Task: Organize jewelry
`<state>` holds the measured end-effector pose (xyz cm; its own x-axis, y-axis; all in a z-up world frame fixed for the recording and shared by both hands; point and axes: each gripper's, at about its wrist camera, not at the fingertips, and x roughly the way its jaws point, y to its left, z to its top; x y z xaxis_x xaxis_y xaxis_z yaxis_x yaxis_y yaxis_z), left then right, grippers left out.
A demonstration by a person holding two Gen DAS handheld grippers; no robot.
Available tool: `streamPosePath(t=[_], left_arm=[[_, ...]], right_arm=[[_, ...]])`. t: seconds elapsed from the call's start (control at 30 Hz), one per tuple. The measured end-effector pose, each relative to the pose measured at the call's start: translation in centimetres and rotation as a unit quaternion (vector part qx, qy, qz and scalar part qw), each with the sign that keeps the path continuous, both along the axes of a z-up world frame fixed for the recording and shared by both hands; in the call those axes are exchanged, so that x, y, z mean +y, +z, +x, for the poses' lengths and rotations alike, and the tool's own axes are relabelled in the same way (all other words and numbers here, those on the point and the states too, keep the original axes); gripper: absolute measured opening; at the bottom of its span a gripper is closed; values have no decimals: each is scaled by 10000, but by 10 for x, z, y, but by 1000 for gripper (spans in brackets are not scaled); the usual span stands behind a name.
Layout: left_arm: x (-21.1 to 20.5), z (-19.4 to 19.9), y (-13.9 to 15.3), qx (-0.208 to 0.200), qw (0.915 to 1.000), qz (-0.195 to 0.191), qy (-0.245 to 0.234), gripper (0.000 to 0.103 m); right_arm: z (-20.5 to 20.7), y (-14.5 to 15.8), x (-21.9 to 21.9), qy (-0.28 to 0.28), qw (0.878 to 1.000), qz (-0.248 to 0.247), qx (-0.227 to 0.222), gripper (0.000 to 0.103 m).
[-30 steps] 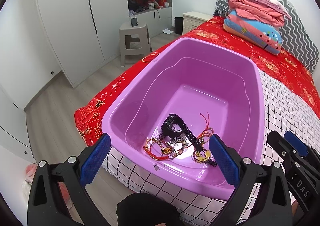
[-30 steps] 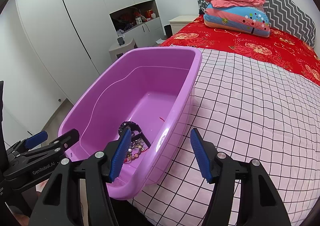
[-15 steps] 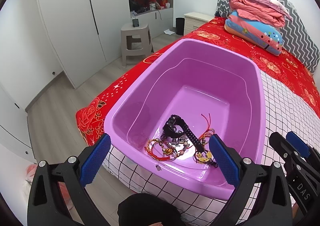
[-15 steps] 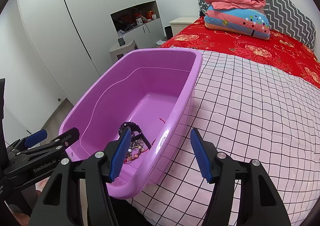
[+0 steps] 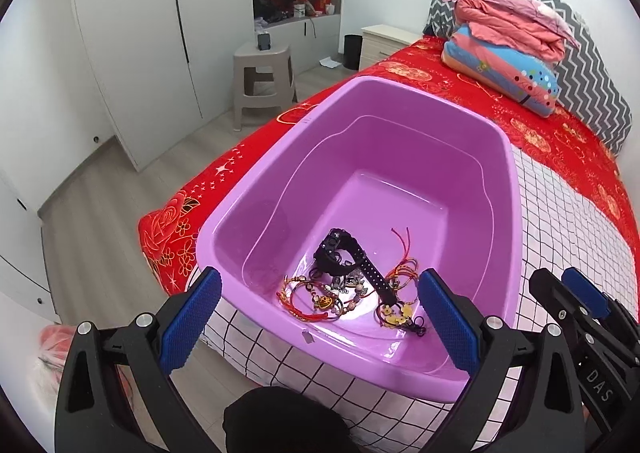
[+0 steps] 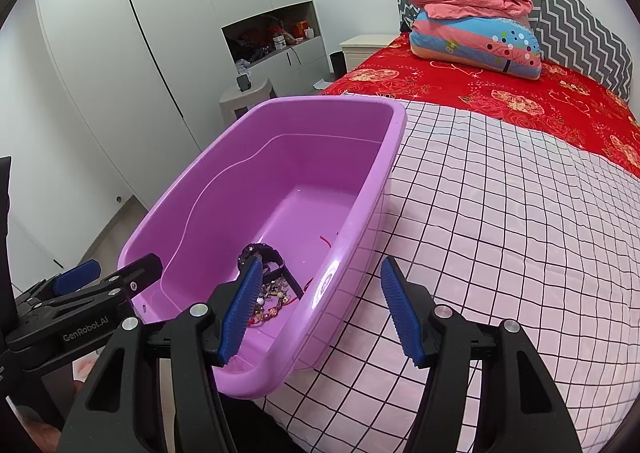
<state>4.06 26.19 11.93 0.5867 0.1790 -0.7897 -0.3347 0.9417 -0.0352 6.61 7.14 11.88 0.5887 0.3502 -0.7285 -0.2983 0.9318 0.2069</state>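
Hovering both tools over my purple tub [image 5: 516,221] on the bed [image 6: 500,213].
Jewelry tangle [image 5: 352,289] and black watch [image 5: 348,257] lie at its near end; left tool [image 5: 316,317] and right tool [image 6: 320,309] gape, holding nothing.

Glossy smooth plastic tub [image 5: 516,221]; matt cloth checked sheet [image 6: 500,213]

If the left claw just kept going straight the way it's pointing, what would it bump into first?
Probably the jewelry pile at the near end of the purple tub. The open left gripper frames it, with nothing between. Depth is hard to judge; the tub's near rim might catch a finger first.
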Motion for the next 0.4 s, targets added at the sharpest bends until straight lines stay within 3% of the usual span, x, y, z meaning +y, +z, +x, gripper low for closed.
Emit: streamPosePath(t=[0.4], left_arm=[[-5,0,-1,126,9997,188,121,97]], right_arm=[[0,-1,-1,-18,10000,45,15,59]])
